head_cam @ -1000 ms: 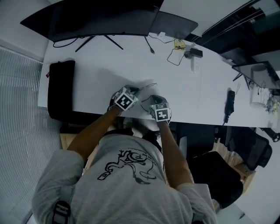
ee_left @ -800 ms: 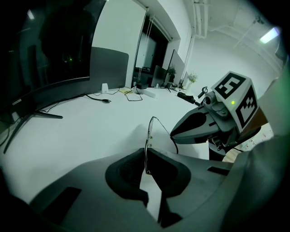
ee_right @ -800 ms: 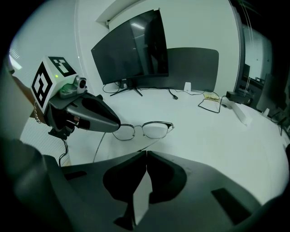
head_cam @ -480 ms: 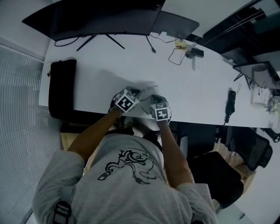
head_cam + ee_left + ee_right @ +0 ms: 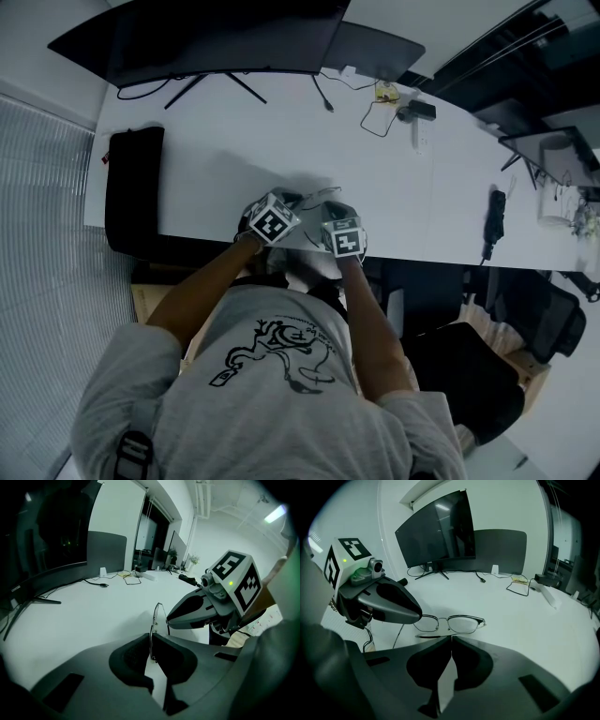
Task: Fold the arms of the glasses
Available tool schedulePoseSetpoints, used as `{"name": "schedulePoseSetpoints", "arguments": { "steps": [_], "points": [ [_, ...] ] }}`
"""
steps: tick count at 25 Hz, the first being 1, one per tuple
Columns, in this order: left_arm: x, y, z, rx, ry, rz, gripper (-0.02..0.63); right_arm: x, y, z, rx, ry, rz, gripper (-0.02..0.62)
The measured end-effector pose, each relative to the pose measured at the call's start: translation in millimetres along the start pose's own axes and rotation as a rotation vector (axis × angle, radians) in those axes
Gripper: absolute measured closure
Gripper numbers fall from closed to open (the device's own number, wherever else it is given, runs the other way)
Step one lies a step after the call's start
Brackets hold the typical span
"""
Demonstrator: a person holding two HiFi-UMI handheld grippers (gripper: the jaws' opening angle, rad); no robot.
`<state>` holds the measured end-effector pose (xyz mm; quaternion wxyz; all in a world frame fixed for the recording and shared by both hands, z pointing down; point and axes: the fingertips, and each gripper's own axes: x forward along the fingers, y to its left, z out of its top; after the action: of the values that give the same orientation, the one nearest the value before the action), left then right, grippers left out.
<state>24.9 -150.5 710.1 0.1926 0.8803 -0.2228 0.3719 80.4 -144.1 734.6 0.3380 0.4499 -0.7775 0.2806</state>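
Thin wire-rimmed glasses (image 5: pixel 317 194) lie near the front edge of the white desk (image 5: pixel 225 141), between both grippers. In the left gripper view, my left gripper (image 5: pixel 151 639) is shut on a thin wire part of the glasses (image 5: pixel 151 630), which runs up out of the jaws to a rim seen edge-on. The right gripper (image 5: pixel 169 620) has its tip beside that rim. In the right gripper view, the lenses (image 5: pixel 459 623) face me just beyond my shut right gripper (image 5: pixel 451 638); I cannot tell whether it pinches anything. The left gripper (image 5: pixel 419 617) covers the frame's left end.
A dark curved monitor (image 5: pixel 216 42) stands at the back of the desk. A black pad (image 5: pixel 131 187) lies at the left end. Cables and a small adapter (image 5: pixel 403 111) are at the back right, and a black device (image 5: pixel 493 220) at the right edge.
Almost nothing: both grippers stay at the glasses near the desk's front edge, with only a slight shift of the left one.
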Motion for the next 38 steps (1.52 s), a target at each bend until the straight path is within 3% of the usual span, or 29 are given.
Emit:
{"name": "schedulePoseSetpoints", "arguments": {
  "steps": [11,25,32,38],
  "points": [
    [-4,-11,1,0.014,-0.007,-0.012,0.572,-7,1,-1,0.001,-0.01,-0.003,0.584],
    [-13,15,0,-0.002,-0.012,0.063,0.574,-45,25,10,-0.011,-0.082,0.043,0.551],
    [-15,23,2,-0.009,-0.02,0.095,0.574,-57,45,9,-0.035,-0.089,0.088,0.478],
    [-15,27,3,-0.023,-0.021,0.107,0.574,-59,63,3,-0.084,-0.068,0.102,0.353]
  ]
}}
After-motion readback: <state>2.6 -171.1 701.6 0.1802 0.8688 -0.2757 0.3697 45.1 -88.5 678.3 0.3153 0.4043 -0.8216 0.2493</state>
